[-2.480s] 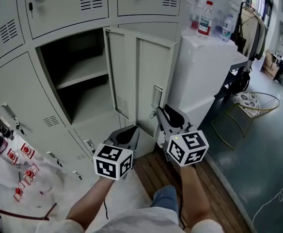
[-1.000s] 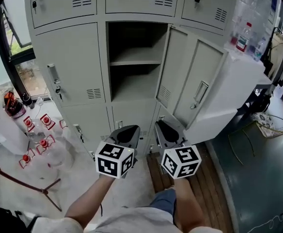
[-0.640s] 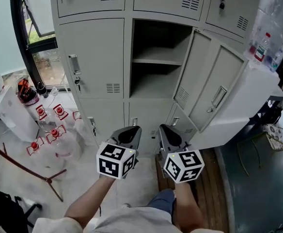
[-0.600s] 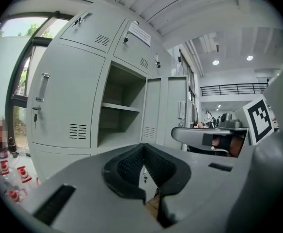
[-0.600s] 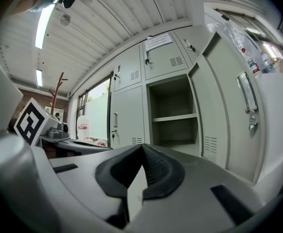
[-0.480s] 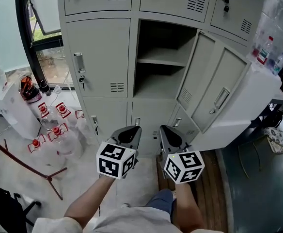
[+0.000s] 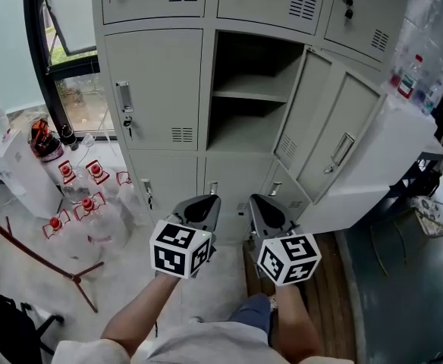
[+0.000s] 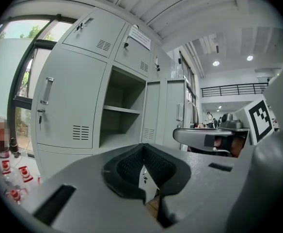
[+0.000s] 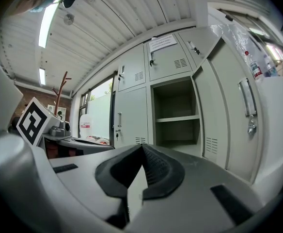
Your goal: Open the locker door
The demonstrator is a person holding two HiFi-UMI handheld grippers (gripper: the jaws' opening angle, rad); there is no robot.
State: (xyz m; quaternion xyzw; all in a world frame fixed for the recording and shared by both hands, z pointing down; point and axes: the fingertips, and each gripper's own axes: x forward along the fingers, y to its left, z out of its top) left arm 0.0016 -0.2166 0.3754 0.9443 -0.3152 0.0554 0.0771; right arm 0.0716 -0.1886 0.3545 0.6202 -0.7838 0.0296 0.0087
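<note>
The grey locker door (image 7: 324,131) stands swung open to the right, its handle (image 7: 341,150) facing outward. Behind it the open compartment (image 7: 252,89) shows one bare shelf. My left gripper (image 7: 196,205) and right gripper (image 7: 263,205) hang side by side below the compartment, apart from the door, both shut with nothing held. In the left gripper view the jaws (image 8: 142,147) meet in front of the compartment (image 8: 122,110). In the right gripper view the jaws (image 9: 142,147) are closed too, with the door (image 9: 228,106) and its handle (image 9: 248,101) to the right.
A closed locker with a handle (image 7: 124,97) is left of the open one. Water bottles with red labels (image 7: 85,196) lie on the floor at the left near a red stand leg (image 7: 47,256). A white cabinet (image 7: 388,150) carrying bottles (image 7: 410,70) stands right of the door.
Since the earliest frame my right gripper has drawn away from the door's handle, and the view has swung to face the lockers. Both grippers stay side by side. The door stays open.
</note>
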